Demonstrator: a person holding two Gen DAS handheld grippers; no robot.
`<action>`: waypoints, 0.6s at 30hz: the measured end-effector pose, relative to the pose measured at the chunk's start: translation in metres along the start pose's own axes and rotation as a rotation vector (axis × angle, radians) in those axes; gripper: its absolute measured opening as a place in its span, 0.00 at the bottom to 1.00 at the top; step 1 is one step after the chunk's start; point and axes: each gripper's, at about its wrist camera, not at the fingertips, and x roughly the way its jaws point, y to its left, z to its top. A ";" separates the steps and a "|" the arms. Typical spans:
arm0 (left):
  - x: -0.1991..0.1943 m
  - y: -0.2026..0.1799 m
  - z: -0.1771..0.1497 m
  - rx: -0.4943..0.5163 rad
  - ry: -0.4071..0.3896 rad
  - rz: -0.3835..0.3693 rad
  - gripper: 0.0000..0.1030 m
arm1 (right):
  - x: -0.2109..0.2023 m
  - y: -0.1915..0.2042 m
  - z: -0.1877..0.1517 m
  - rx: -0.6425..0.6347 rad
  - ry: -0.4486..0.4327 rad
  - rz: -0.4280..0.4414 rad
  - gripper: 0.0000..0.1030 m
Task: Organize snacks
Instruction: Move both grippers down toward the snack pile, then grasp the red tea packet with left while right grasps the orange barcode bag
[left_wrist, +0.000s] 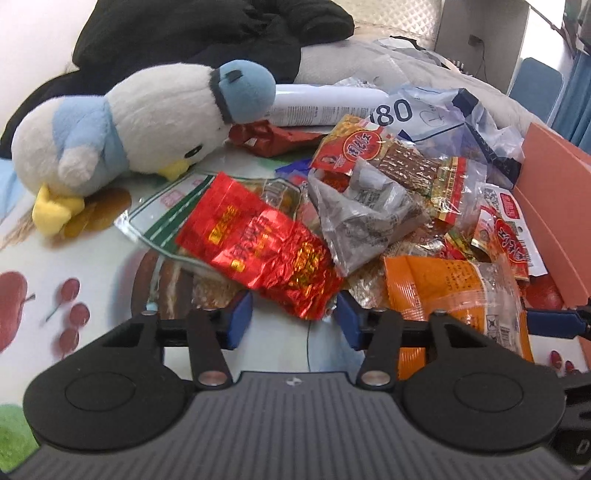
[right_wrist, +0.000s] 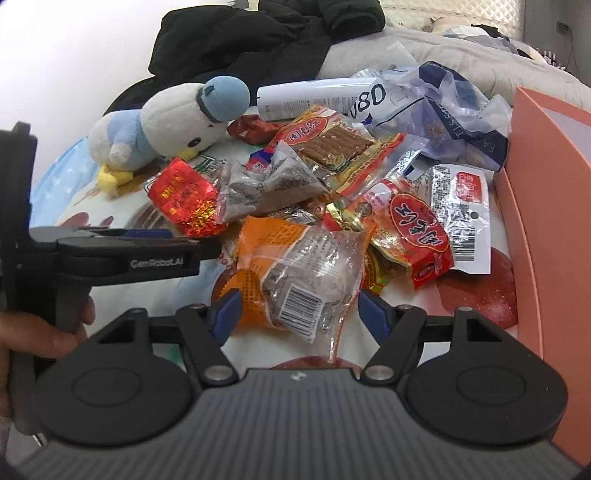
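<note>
A heap of snack packets lies on a fruit-printed cloth. In the left wrist view the lower end of a crinkled red foil packet (left_wrist: 258, 243) sits between the blue pads of my left gripper (left_wrist: 294, 319). The pads stand close to its sides, and I see no squeeze. In the right wrist view an orange and clear wrapped packet (right_wrist: 295, 273) lies between the pads of my right gripper (right_wrist: 299, 314), which sit at its edges without pinching it. The left gripper (right_wrist: 147, 236) shows from the side, beside the red foil packet (right_wrist: 181, 199).
A blue and white plush bird (left_wrist: 140, 125) lies at the left of the heap. A pink box (right_wrist: 539, 221) stands along the right edge. A white tube (right_wrist: 310, 96), a crumpled plastic bag (right_wrist: 454, 110) and black clothing (right_wrist: 258, 37) sit behind. A hand (right_wrist: 44, 332) holds the left gripper's handle.
</note>
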 end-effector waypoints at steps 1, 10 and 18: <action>0.000 0.000 0.000 -0.001 -0.005 -0.005 0.48 | 0.001 0.000 0.000 0.003 0.003 0.008 0.70; -0.011 -0.002 0.000 -0.006 -0.023 -0.012 0.28 | 0.000 0.008 0.000 -0.020 0.005 -0.012 0.50; -0.028 0.000 -0.015 -0.037 0.006 -0.035 0.26 | -0.016 0.009 -0.010 -0.013 0.026 -0.007 0.48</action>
